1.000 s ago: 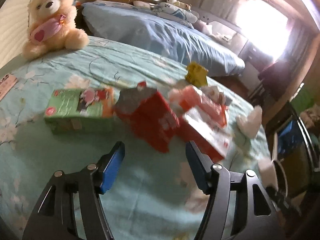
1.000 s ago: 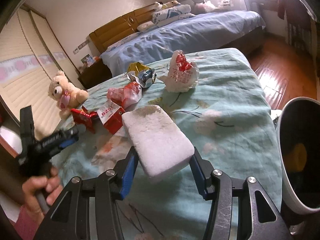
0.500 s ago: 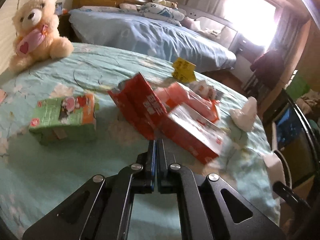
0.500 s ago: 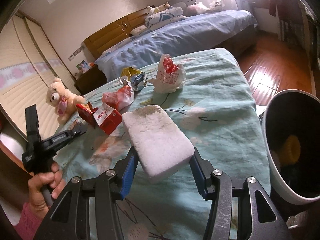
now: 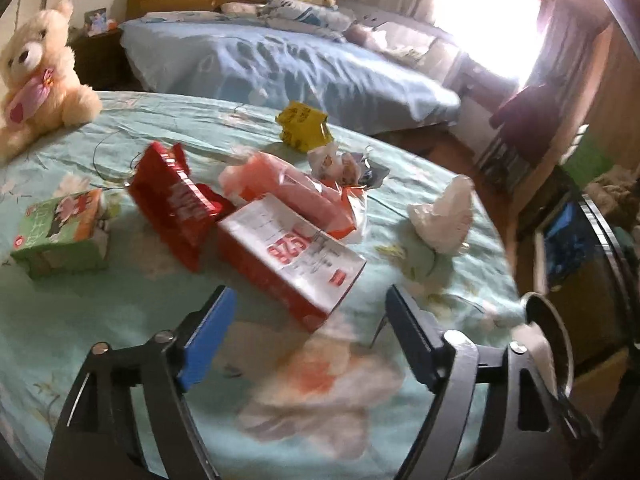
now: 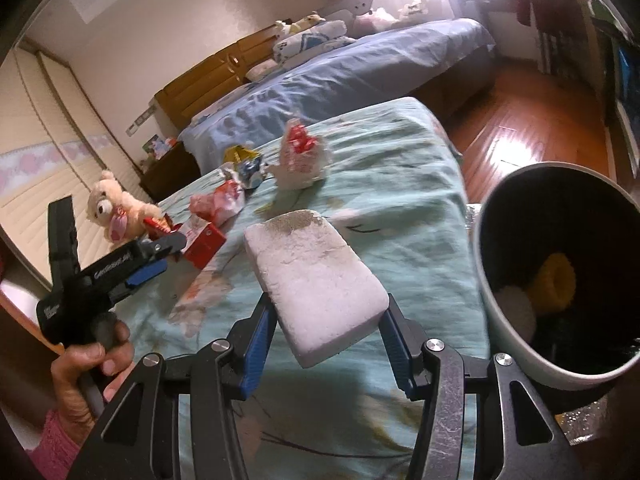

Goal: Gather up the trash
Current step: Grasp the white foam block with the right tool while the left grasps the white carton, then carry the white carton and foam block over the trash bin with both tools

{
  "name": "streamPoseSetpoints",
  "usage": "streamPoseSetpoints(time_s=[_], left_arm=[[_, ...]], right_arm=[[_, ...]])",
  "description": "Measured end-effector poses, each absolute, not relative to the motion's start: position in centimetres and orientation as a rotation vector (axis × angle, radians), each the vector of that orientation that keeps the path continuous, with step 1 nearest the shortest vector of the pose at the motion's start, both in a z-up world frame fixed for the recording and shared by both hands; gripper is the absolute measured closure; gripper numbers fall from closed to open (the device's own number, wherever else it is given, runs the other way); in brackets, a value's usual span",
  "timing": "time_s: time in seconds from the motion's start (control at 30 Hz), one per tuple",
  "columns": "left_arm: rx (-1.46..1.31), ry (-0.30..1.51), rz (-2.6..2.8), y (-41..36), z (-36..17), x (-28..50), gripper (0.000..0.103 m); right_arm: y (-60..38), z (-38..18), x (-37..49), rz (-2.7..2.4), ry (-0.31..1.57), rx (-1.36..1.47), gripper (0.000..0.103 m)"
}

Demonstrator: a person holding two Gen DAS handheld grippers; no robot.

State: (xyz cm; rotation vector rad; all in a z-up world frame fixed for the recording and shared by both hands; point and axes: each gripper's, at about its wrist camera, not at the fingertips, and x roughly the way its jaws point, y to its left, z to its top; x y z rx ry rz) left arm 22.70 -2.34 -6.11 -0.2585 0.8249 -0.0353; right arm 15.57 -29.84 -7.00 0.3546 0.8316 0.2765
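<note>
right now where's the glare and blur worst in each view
Left wrist view: the window blows out white at upper right, and the red-and-white carton is motion-smeared. Right wrist view: glare at top; the white foam block stays sharp.

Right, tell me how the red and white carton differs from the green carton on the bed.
The red and white carton is torn open and flattened, one corner jutting toward the camera; the green carton keeps its boxy shape. The red and white one lies near the opening left gripper; the green one sits farther left. Both rest on the teal bedspread.
</note>
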Motion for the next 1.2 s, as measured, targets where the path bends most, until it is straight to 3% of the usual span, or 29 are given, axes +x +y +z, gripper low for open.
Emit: streamPoseSetpoints(time_s=[0.27,0.3,0.37,0.7,1.2], left_arm=[[-0.184,0.871,0.124,-4.9,-7.5,26.1,0.022],[-0.184,0.87,0.123,-4.7,-7.6,26.1,0.035],[-0.18,0.863,0.095,-4.3,-7.8,25.8,0.042],[-0.151,0.828,-0.097,-4.9,-6.9,20.7,0.044],[0.012,0.796,-0.413,-14.1,-5.1,15.2,0.044]], right_arm=[[-30.9,-7.6,15.3,0.272,0.842,0.377,0.051],[-30.9,-7.6,15.3,0.272,0.842,0.378,0.051],[-31.1,-7.7,15.2,0.271,0.84,0.381,0.051],[-31.6,-7.1,14.9,0.263,0.817,0.385,0.051],[-36.2,-6.2,12.1,0.156,0.785,0.406,0.051]])
